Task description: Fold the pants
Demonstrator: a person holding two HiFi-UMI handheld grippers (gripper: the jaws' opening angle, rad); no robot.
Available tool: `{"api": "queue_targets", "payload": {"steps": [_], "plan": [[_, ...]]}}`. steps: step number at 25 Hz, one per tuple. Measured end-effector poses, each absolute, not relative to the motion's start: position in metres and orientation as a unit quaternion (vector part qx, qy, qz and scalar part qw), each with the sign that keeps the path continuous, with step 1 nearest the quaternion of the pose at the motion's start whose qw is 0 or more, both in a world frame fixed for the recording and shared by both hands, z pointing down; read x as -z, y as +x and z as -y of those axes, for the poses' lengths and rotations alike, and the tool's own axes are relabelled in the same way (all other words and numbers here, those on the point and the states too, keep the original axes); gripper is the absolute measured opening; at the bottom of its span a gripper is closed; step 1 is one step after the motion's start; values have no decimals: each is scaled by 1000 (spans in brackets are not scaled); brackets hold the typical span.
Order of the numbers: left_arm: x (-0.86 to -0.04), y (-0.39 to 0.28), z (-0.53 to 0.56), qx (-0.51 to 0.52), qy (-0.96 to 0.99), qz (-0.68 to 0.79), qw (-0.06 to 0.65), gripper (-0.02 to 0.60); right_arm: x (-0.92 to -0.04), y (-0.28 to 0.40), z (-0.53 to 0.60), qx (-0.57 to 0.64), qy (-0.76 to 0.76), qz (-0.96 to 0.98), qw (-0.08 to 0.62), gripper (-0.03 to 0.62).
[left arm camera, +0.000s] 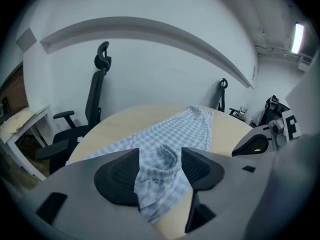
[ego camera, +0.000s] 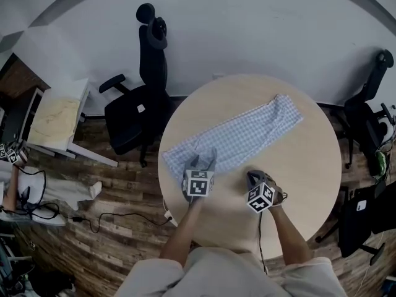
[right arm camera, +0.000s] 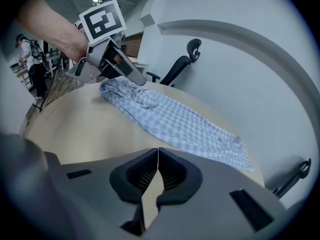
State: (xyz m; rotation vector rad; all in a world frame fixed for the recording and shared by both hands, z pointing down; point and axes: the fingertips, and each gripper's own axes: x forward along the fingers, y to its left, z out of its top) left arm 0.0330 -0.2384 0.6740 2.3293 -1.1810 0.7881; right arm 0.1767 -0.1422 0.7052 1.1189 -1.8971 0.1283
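Blue-and-white checked pants (ego camera: pixel 247 132) lie stretched diagonally across the round wooden table (ego camera: pixel 309 166), one end at the far right, the other bunched at the near left. My left gripper (ego camera: pixel 204 159) is at that bunched end. In the left gripper view its jaws (left arm camera: pixel 160 169) stand wide open with a crumpled fold of the pants (left arm camera: pixel 175 131) between them, not pinched. My right gripper (ego camera: pixel 253 177) hovers over bare tabletop just in front of the pants; its jaws (right arm camera: pixel 158 171) are shut with nothing in them. The right gripper view shows the pants (right arm camera: pixel 175 121) and the left gripper (right arm camera: pixel 122 71) beyond.
A black office chair (ego camera: pixel 139 104) stands at the table's far left and another (ego camera: pixel 365 113) at the right. A small white side table (ego camera: pixel 59 116) is further left, and a cable (ego camera: pixel 105 218) runs over the wooden floor. The table's near edge is by my body.
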Motion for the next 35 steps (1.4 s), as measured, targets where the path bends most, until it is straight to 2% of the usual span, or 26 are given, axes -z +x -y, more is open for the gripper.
{"api": "queue_targets", "payload": {"steps": [4, 11, 16, 23, 24, 25, 26, 28, 35], "plan": [[-667, -16, 247, -259, 819, 465, 212, 273, -702, 154, 153, -39, 441, 776, 449, 31], [-692, -100, 240, -249, 768, 515, 287, 273, -697, 108, 172, -16, 414, 791, 450, 31], [-718, -111, 228, -243, 750, 495, 366, 274, -697, 87, 180, -9, 403, 795, 454, 31], [-747, -115, 212, -242, 726, 494, 414, 270, -701, 87, 176, -10, 406, 790, 460, 31], [-747, -113, 211, -240, 728, 488, 417, 241, -701, 88, 176, -11, 407, 789, 460, 31], [-746, -110, 210, -238, 733, 480, 420, 149, -700, 89, 176, -12, 408, 788, 461, 31], [-745, -107, 210, -235, 737, 473, 421, 89, -700, 89, 176, -13, 409, 788, 461, 31], [-742, -105, 211, -229, 742, 466, 423, 71, -700, 88, 178, -13, 408, 788, 461, 31], [-738, -131, 207, -229, 746, 465, 418, 71, -703, 79, 185, -11, 400, 791, 462, 31]]}}
